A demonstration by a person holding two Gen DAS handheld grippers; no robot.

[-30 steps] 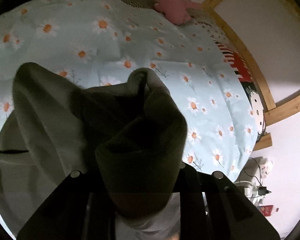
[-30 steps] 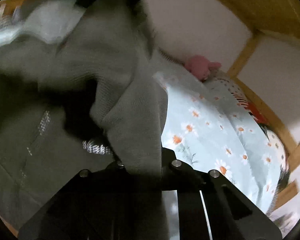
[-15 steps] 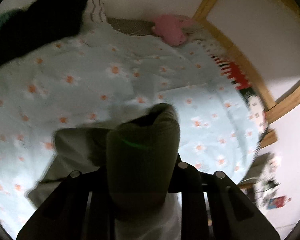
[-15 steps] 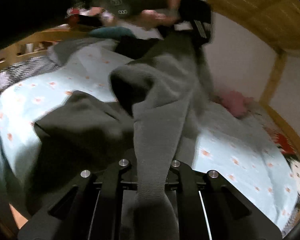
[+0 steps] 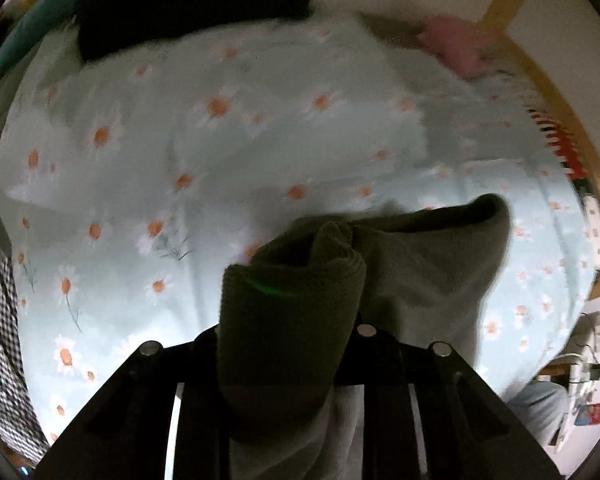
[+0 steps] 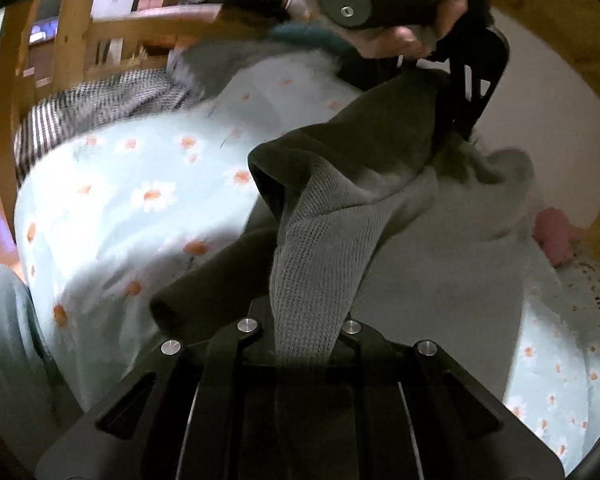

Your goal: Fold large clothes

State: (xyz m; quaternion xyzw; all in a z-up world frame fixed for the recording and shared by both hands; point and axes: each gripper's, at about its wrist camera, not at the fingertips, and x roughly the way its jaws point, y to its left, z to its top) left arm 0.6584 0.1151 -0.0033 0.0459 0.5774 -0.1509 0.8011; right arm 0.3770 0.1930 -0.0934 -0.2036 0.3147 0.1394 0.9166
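A large olive-grey knit garment [image 5: 424, 264] hangs between both grippers above a bed with a pale blue daisy-print cover [image 5: 220, 152]. My left gripper [image 5: 288, 344] is shut on a bunched fold of the garment, which hides its fingertips. My right gripper [image 6: 304, 340] is shut on another edge of the garment [image 6: 316, 256]. In the right wrist view the cloth stretches up to the left gripper [image 6: 452, 92], held in a hand at the upper right, and the rest sags onto the bed.
A black garment [image 5: 188, 4] and a teal item [image 5: 40, 20] lie at the bed's far end. A pink plush toy [image 5: 456, 48] sits by the wooden bed frame [image 5: 556, 92]. A checked cloth [image 6: 100, 100] lies near the wooden rail [image 6: 4, 120].
Both grippers have lifted the garment off the bed and drawn apart. The cloth now stretches between them, and far less of it covers the bed below the left gripper.
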